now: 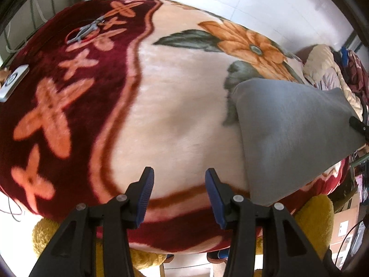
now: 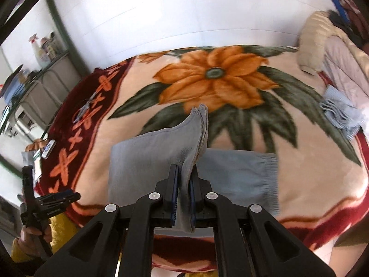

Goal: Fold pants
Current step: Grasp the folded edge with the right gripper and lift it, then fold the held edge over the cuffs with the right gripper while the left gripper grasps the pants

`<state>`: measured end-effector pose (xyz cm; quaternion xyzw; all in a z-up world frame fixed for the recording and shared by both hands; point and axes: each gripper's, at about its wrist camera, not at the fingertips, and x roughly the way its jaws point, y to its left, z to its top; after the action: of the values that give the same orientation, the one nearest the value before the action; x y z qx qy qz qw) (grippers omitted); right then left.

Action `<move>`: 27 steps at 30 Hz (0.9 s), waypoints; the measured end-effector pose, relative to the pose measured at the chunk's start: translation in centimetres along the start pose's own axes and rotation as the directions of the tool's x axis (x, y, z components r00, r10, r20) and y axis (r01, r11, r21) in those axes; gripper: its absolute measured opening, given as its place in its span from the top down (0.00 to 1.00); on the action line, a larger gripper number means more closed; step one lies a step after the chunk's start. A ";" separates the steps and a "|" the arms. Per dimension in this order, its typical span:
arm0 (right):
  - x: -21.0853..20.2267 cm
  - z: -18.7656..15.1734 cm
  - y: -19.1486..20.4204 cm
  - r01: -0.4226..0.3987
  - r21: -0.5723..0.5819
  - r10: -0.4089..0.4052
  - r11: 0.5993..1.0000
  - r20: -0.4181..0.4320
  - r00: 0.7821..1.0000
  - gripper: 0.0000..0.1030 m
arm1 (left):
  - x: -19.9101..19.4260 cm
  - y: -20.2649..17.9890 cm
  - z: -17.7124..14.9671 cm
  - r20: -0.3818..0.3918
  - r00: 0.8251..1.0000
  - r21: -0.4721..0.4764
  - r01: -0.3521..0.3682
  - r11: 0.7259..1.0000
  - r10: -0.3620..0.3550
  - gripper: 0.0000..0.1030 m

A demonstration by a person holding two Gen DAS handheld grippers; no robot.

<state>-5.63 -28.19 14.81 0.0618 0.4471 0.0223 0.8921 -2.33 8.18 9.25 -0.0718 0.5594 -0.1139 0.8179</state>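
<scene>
Pants (image 2: 150,161), grey, lie on the bed (image 2: 311,173) over a floral blanket (image 2: 214,78), near its front edge, partly folded. Right hand-held gripper (image 2: 183,194) is clenched on a bunched fold of the grey fabric; cloth passes between both blue pads and stands up past the tips in a peak with stacked hem edges. Rest of the pants drapes left and right of that pinch, flat on the blanket; the right portion ends in a gathered, ribbed edge, probably the waistband, though blur makes it hard to be sure.

Left hand-held gripper (image 1: 177,182) is released, jaws apart with nothing between them, hovering over the cream part of the blanket just left of the pants (image 1: 295,138). Not touching the fabric. In the right wrist view the same left gripper (image 2: 57,196) shows at the lower left, held by a hand (image 2: 32,235) with a yellow sleeve (image 2: 20,251).

Scissors (image 1: 86,30) lie on the dark red border of the blanket, far left, well apart from the pants. A small white device (image 1: 12,80) sits at the left edge of the bed. Pale padded jacket (image 2: 334,43) is heaped at the far right end, with a light blue fringed scarf (image 2: 341,113) just beside it. Spray bottles (image 2: 41,48) stand on a shelf at the far left by the white wall.
</scene>
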 end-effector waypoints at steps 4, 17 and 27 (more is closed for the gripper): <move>0.2 -0.8 -3.2 0.066 0.045 -0.066 0.997 -0.010 0.998 0.91 | 0.3 -1.7 0.7 -0.002 1.000 0.039 0.005 0.999 -0.005 0.53; 8.5 -5.0 -10.4 0.126 0.216 -0.091 0.968 -0.165 0.982 0.91 | 3.0 -7.2 2.4 -0.063 0.998 0.133 0.035 0.990 -0.026 0.53; 12.3 -6.4 -12.5 0.116 0.239 -0.067 0.964 -0.202 0.977 0.90 | 6.6 -10.9 5.0 -0.098 0.993 0.143 0.077 0.987 -0.064 0.48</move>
<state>-3.59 -38.88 -0.35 0.1503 0.5328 -0.0697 0.8299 3.47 -4.09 7.79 -0.0256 0.5842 -0.1869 0.7894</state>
